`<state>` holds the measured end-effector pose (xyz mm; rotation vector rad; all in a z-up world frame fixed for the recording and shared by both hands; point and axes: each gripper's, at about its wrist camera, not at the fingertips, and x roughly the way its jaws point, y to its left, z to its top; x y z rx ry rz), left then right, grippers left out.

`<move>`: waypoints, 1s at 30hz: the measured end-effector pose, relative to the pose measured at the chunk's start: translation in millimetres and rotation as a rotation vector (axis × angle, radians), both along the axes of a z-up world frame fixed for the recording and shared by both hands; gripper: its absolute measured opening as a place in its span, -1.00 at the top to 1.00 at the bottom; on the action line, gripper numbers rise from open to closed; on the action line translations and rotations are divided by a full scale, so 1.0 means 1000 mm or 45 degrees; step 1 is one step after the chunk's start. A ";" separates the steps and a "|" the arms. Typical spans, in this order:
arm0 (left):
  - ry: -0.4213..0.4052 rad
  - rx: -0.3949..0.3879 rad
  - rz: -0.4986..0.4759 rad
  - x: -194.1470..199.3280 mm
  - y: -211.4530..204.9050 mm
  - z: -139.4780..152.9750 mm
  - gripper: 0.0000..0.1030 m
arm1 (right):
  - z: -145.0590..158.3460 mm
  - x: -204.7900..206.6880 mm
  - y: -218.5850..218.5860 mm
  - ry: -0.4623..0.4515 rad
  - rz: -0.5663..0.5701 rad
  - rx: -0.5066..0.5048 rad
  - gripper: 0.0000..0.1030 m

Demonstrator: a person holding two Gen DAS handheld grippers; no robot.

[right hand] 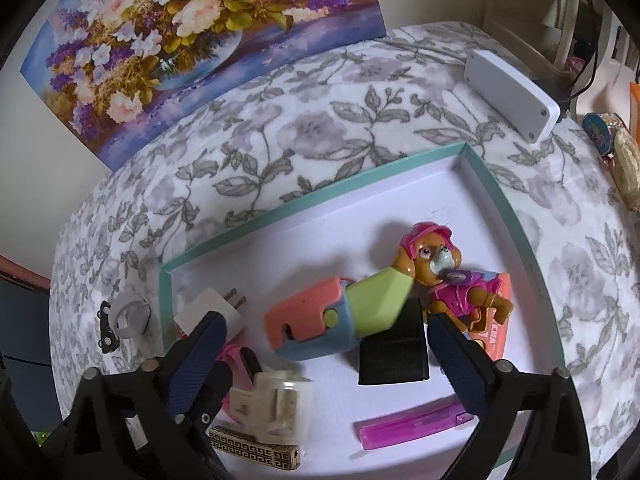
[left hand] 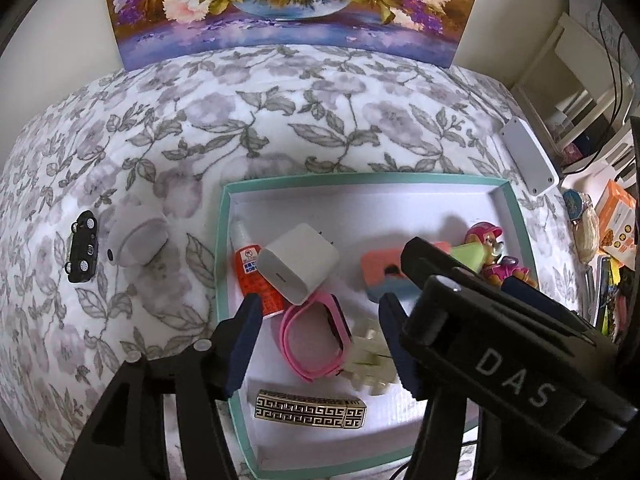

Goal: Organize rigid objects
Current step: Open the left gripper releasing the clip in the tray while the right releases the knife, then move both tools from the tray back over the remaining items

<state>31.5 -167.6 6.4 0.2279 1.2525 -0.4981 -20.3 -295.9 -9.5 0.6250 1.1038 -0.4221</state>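
Hovering low over the crowded teal tray (left hand: 224,240), both claws hung spread and empty: the left gripper (left hand: 320,332) straddled the pink band (left hand: 316,340), the right gripper (right hand: 328,344) the pastel block (right hand: 340,312) mid-frame. Closing there risked catching neighbours or knocking pieces out.

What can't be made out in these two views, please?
- Left wrist view: the right gripper hides part of the toy dog.
- Right wrist view: the white charger blocks the orange bottle.
- Both views: the bottle label print is too small to read.
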 end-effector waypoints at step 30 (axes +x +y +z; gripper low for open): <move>-0.009 0.025 0.443 0.058 0.099 -0.002 -0.78 | 0.027 -0.004 0.001 -0.069 -0.033 -0.077 -1.00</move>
